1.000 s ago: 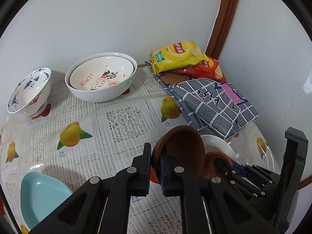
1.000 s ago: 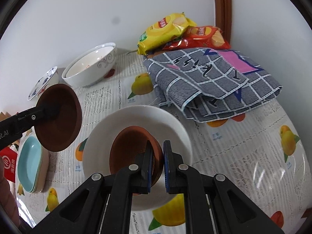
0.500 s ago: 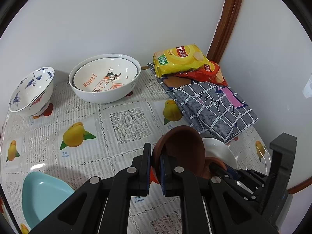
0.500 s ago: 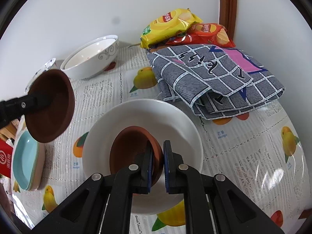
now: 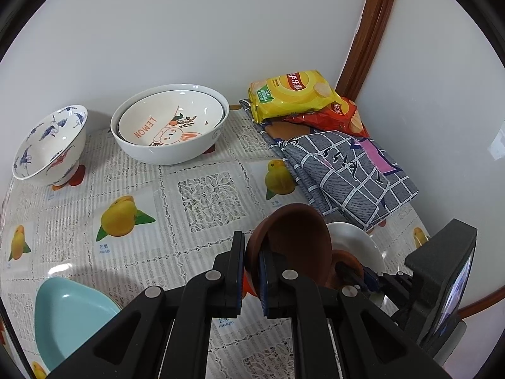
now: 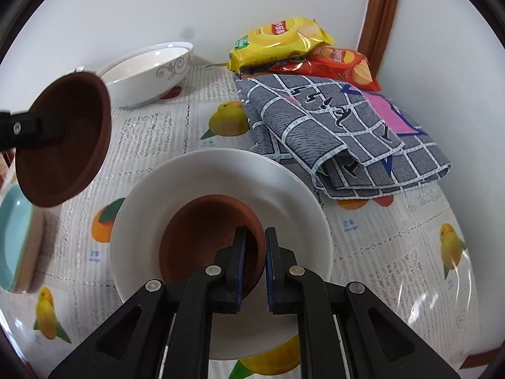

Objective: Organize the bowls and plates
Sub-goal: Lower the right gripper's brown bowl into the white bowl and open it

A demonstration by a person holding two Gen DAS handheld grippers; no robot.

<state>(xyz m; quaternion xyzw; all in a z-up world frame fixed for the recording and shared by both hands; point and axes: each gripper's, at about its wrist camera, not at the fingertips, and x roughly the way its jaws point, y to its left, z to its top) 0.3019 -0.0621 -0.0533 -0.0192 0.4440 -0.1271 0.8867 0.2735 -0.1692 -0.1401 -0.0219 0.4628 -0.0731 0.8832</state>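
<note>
In the left wrist view, the middle of the tablecloth (image 5: 202,195) lies bare, a wide lane running from lower centre toward the wall. At upper left the crane-patterned bowl (image 5: 50,145) and the nested white bowls (image 5: 170,126) block the back edge. The folded checked cloth (image 5: 347,173) and chip bags (image 5: 293,94) fill the upper right corner. The teal dish (image 5: 69,315) occupies the lower left. In the right wrist view, the white plate (image 6: 284,189) fills the centre; bare cloth remains at lower right, along the wall.
</note>
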